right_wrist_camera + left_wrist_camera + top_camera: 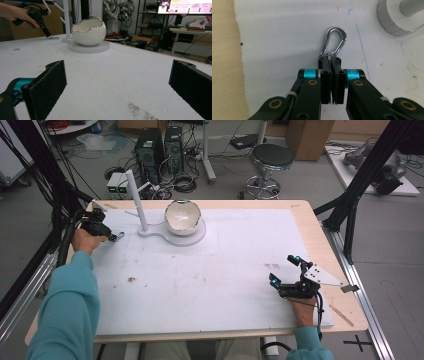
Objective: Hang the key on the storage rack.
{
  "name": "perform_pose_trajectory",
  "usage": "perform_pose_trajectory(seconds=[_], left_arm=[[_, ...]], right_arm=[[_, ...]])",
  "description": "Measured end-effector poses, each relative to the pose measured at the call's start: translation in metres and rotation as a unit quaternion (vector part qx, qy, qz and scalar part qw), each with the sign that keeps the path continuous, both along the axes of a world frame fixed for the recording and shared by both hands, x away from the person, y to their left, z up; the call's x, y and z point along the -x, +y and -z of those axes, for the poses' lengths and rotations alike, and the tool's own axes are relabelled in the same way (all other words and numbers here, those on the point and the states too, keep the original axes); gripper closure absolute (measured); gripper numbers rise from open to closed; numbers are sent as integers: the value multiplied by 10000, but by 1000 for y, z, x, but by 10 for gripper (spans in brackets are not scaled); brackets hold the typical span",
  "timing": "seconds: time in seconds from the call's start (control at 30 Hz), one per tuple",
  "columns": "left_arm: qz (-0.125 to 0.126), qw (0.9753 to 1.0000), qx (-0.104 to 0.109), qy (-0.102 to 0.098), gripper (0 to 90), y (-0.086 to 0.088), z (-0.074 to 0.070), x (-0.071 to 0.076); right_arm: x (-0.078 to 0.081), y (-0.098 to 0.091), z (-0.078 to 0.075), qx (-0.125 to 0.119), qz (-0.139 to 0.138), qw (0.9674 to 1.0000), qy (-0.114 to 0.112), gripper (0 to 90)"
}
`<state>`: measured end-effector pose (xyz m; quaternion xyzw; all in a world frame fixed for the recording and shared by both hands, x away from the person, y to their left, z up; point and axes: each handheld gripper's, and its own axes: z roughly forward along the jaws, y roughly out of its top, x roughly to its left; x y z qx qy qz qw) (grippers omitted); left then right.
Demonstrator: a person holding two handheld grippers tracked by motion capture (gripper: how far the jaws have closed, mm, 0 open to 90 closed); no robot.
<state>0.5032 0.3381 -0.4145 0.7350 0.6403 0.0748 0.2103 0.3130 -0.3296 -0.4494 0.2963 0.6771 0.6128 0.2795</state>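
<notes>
From the high view, the left gripper (116, 237) sits at the mat's (210, 285) far left, near the stand (172, 234) with its bowl (183, 216); the likely step is lifting the clip, so raise it straight and keep the squeeze steady. The right gripper (284, 270) rests wide apart, holding nothing. In the left gripper view, the jaws are pinched tight on the carabiner's (334, 41) narrow end, the loop lying on the mat. The right gripper view shows its pads (46, 87) spread, nothing between.
</notes>
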Motion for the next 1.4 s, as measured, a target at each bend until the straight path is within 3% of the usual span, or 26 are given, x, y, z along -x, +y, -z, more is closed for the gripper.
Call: perform_pose_trajectory(seconds=[0.17,0.5,0.83,0.97,1.1,1.2,1.4], left_arm=[[-55,10000,27,9,876,-1,0,0],[102,9999,-92,38,885,-2,-3,2],[398,9989,-162,-166,885,-5,-15,11],[566,9979,-80,-298,886,-6,-24,17],[806,9956,1,-469,886,-7,-32,24],[1054,9925,102,-610,887,-8,-39,29],[1557,9831,249,-927,887,-12,-55,41]], right_arm=[[0,0,0,19,6,10000,-5,6],[0,0,0,14,-5,10000,-14,6],[0,0,0,37,1,10000,-25,6],[0,0,0,43,1,10000,-29,6],[0,0,0,41,2,10000,-29,6],[0,0,0,43,6,10000,-28,6],[0,0,0,39,1,10000,-26,6]])
